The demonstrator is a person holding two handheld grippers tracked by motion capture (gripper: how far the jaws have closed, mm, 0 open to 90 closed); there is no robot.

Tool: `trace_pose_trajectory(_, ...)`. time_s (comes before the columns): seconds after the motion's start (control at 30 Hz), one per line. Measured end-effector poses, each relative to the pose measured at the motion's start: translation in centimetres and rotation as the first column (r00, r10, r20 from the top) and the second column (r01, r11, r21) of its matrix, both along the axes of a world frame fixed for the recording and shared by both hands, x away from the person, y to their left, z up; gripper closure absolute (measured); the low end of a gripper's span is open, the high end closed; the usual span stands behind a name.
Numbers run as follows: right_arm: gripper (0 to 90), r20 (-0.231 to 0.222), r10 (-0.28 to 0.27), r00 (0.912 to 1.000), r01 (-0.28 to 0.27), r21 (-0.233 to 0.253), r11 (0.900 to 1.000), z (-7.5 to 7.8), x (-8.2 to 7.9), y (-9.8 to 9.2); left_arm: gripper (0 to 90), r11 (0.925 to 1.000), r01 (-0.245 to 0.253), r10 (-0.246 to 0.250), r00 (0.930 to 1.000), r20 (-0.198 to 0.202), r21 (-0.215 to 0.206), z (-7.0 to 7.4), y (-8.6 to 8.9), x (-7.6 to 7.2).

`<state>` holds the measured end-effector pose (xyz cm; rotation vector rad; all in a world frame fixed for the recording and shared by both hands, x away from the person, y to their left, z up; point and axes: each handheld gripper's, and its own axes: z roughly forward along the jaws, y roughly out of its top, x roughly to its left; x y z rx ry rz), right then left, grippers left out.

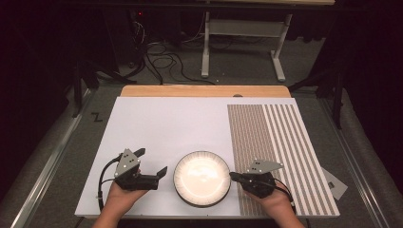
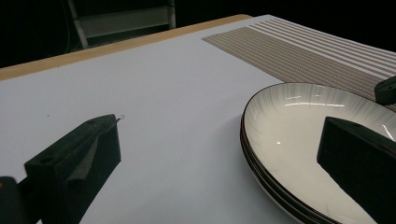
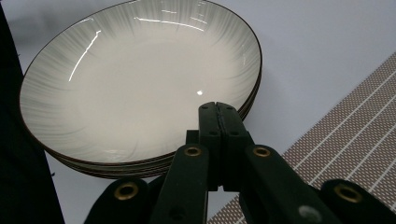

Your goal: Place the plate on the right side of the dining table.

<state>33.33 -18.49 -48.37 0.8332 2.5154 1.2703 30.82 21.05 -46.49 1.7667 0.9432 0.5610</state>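
A stack of shallow white plates (image 1: 202,178) with dark rims and grey streaks stands on the white board (image 1: 166,128), near its front edge. My left gripper (image 1: 152,162) is just left of the stack and open, its jaws spread wide. In the left gripper view the plates (image 2: 299,121) lie at the right, with one jaw in front of their rim and the gripper's (image 2: 222,123) gap over bare board. My right gripper (image 1: 233,175) is at the stack's right rim with its jaws pressed together. In the right gripper view its tip (image 3: 218,108) hovers over the near edge of the plates (image 3: 121,84), holding nothing.
A brown and white striped placemat (image 1: 280,152) covers the board's right part. The wooden table edge (image 1: 204,91) shows behind the board. A small grey card (image 1: 335,183) lies off the board's right side. Cables (image 1: 161,61) and a white frame (image 1: 242,42) sit on the floor beyond.
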Motion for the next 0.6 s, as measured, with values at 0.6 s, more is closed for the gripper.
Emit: trace_pose_trajectory(0.6,90.0,-0.003,0.020,0.9998,-0.020,-0.014,1.000,0.11,-0.10,0.07,0.3,1.0000,0.006,-0.006,1.0000,-0.001,0.001,-0.02,-0.06,0.05)
